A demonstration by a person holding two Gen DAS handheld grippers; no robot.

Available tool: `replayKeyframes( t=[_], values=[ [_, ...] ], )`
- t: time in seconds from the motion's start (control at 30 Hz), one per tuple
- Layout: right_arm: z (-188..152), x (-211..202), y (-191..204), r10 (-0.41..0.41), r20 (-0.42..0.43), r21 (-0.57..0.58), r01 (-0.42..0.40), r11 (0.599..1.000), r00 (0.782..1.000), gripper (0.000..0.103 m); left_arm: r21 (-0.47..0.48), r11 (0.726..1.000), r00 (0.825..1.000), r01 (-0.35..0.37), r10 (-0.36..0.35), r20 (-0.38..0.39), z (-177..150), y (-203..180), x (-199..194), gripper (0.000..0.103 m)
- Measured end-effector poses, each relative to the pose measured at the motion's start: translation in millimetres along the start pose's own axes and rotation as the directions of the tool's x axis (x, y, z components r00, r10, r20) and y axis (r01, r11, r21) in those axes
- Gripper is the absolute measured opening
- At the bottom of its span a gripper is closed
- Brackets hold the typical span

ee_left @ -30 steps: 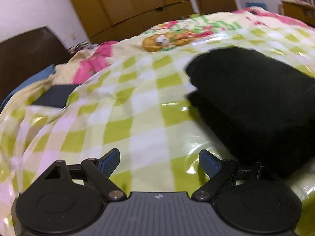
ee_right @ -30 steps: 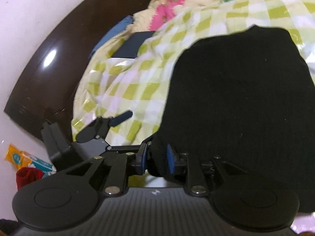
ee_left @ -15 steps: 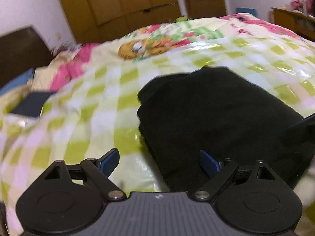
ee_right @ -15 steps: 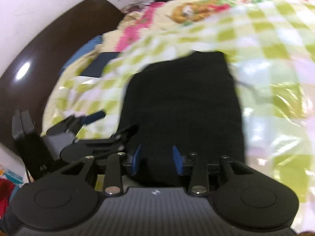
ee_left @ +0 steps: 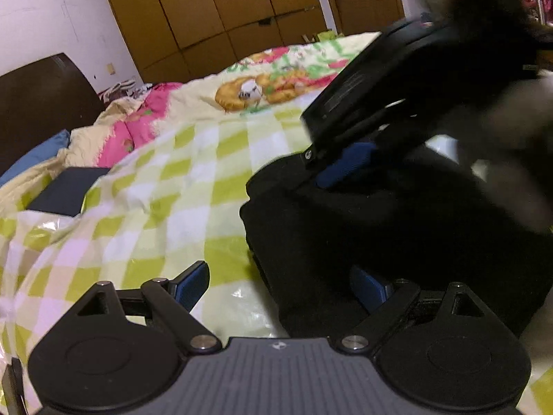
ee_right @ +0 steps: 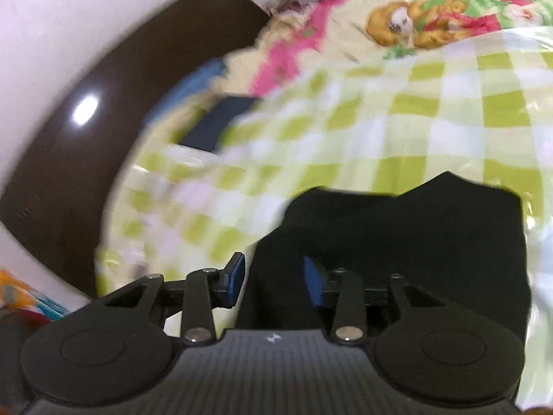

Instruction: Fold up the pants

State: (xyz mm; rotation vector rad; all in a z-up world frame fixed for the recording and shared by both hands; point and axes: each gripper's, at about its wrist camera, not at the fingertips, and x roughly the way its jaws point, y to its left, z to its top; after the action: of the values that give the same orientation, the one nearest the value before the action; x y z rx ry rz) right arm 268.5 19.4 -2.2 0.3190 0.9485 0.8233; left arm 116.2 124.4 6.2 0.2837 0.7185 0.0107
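One pair of black pants (ee_left: pixel 380 228) is lying folded on the checked bedspread (ee_left: pixel 179 186). Two grippers are hovering over it: left gripper (ee_left: pixel 280 285) spread apart, right gripper (ee_right: pixel 274 276) closing, gripping nothing; pant folds are indistinguishable.

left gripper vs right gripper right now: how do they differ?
The left gripper stands wide open, straddling the edge of the black pants; the right gripper is much narrower, its jaws closing around a fold of pants. The left pads touch nothing; the right ones have cloth between them. Both have blue pads.
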Motion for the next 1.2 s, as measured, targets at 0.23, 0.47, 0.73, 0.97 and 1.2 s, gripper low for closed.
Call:
replayKeyframes(
  t=[0.23,0.47,0.73,0.97,1.2],
  values=[
    [2.9,-14.3,-4.6,-0.020,0.098,0.032,0.017,0.999,0.995,0.029,-0.050,0.999,1.000,0.006,-0.005,0.003,8.2,9.5,1.3,0.103],
    [-64.5,-95.2,13.7,-0.190,0.191,-0.064,0.205,0.977,0.963,0.037,-0.078,0.996,0.999,-0.032,0.030,-0.023,4.8,-5.9,-16.5,0.103],
    [-124.6,-137.4,13.7,-0.260,0.147,0.027,0.259,0.966,0.954,0.038,-0.164,0.986,0.996,-0.026,0.012,-0.087,-5.3,-24.2,-50.6,0.103],
    [-159.3,-158.4,36.9,-0.240,0.165,0.016,0.241,0.970,0.957,0.039,-0.170,0.985,0.997,-0.015,0.002,-0.074,-18.9,-47.5,-88.5,0.103],
    [-184.9,-171.3,39.0,-0.250,0.162,0.061,0.243,0.968,0.955,0.040,-0.214,0.977,0.997,-0.005,-0.010,-0.071,-34.4,-57.5,-108.4,0.103]
  ],
)
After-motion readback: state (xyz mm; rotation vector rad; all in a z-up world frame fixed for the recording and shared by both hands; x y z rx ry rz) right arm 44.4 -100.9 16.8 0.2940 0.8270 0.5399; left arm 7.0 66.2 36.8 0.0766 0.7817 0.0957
